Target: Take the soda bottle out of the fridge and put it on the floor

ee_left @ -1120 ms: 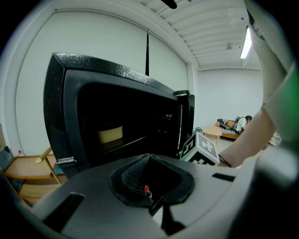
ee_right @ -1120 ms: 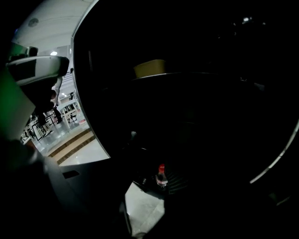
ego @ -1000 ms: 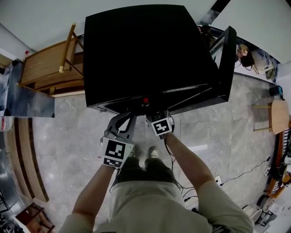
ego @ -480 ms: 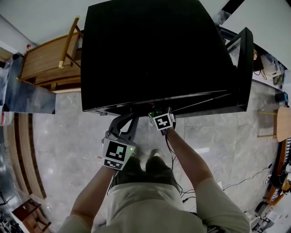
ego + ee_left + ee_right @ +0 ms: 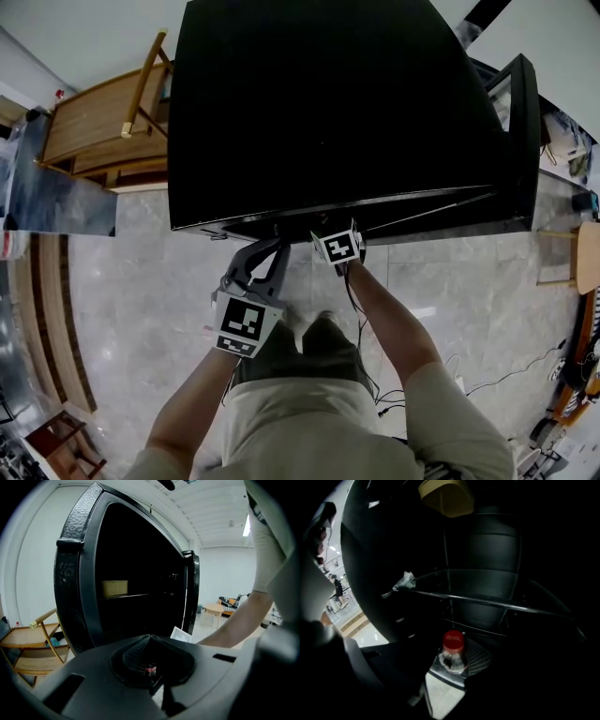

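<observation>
**Right gripper inside the fridge, clamped on the soda bottle**

The fridge (image 5: 328, 103) filled more of the head view than a second before. Its front top edge now hid the red cap that had shown there. Its door (image 5: 522, 141) stood open at the fridge's right side. A wooden chair (image 5: 103, 141) stood just left of the fridge on the grey floor (image 5: 131, 309).

The left gripper (image 5: 272, 251) hung in front of the fridge, about where it had been, with its jaws pressed together on nothing. The right gripper (image 5: 455, 666) reached in under the fridge's top edge, jaws clenched on the soda bottle (image 5: 453, 644) just below its red cap.

The bottle was at the fridge's mouth beneath the glass shelf (image 5: 487, 603), which ran above the cap. Whether it rested on anything could not be told. A yellow box (image 5: 115, 588) lay higher up inside the fridge.
</observation>
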Demonstrator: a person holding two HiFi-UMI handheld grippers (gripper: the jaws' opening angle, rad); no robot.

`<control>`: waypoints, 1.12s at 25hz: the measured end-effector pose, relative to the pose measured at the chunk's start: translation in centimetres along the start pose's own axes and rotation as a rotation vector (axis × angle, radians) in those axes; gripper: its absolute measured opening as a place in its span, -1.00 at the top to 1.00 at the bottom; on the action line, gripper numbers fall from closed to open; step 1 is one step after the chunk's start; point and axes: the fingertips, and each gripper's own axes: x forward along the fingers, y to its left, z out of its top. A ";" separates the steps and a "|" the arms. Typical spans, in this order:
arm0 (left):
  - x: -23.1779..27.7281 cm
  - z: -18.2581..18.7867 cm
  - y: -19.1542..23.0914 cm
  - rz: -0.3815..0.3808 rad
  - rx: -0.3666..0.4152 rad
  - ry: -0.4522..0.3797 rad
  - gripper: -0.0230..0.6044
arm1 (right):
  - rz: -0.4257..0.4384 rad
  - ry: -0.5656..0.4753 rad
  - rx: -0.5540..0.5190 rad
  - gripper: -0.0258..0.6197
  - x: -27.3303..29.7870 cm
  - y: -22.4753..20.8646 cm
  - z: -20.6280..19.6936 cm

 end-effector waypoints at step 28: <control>-4.6 5.6 -2.4 -0.115 0.034 0.039 0.91 | -0.044 -0.030 -0.007 0.57 -18.2 3.8 3.2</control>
